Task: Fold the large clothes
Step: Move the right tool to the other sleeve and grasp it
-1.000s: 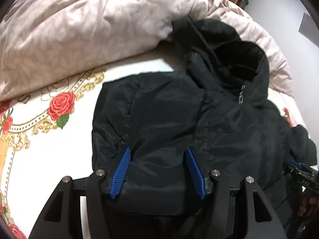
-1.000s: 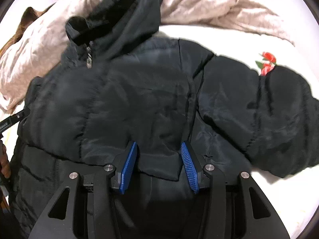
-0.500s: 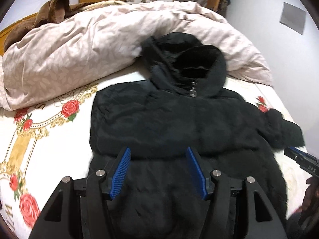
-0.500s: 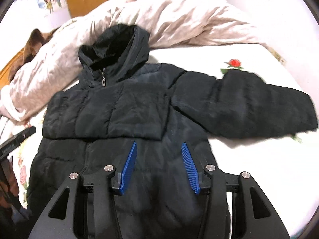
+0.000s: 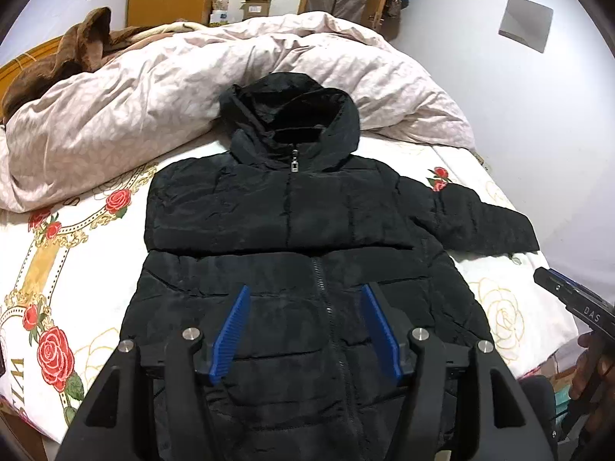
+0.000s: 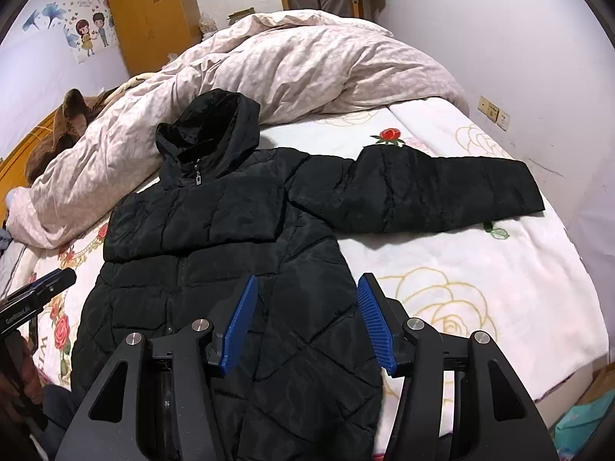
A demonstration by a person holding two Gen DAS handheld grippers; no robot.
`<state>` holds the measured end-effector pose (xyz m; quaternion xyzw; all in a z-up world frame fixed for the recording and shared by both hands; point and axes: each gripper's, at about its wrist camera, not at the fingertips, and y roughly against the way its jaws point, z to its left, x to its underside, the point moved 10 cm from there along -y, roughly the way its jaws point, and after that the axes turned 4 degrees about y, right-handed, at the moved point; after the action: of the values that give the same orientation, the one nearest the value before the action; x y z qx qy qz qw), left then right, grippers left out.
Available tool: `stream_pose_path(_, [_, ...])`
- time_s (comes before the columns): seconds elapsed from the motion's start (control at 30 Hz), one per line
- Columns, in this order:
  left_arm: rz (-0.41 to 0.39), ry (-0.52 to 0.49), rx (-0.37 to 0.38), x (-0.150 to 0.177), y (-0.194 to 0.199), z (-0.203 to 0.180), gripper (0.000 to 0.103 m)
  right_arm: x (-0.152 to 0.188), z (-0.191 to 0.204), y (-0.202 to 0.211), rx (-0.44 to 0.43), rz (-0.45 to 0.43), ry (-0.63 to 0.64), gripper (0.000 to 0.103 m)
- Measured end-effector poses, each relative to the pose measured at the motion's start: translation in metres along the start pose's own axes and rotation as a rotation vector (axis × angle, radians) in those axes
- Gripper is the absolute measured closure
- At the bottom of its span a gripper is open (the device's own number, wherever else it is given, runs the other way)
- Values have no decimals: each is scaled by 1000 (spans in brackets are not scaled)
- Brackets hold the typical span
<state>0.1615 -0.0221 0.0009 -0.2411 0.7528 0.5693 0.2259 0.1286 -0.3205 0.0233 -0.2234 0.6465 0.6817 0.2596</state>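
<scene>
The black hooded jacket [image 5: 292, 230] is lying flat across the bed [image 6: 480, 269], hood toward the duvet [image 5: 153, 107], one sleeve reaching toward the bed's right edge. The left gripper [image 5: 305, 330] and right gripper [image 6: 307, 320] are hovering spread above its hem, pinching nothing, the right one's jaws having just been opening.

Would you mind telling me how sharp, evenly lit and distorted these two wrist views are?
Left wrist view: sharp, no motion blur; strong fisheye bending with dark corners; the black jacket swallows most fold detail. Right wrist view: equally sharp, the bed edge curves, and the white sheet looks bright and slightly washed out beside the outstretched sleeve.
</scene>
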Motion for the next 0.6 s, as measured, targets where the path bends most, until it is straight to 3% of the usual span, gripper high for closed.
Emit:
stream_pose_path(0.3, [20, -31, -4, -9, -23, -14, 40, 0, -32, -14, 13, 2, -62, 44])
stream_pose_path(0.37, [27, -39, -8, -14, -35, -16, 40, -1, -51, -27, 23, 10, -101, 39])
stream_pose_path(0.6, [49, -70, -19, -37, -96, -22, 40, -6, -134, -78, 60, 42, -251, 39])
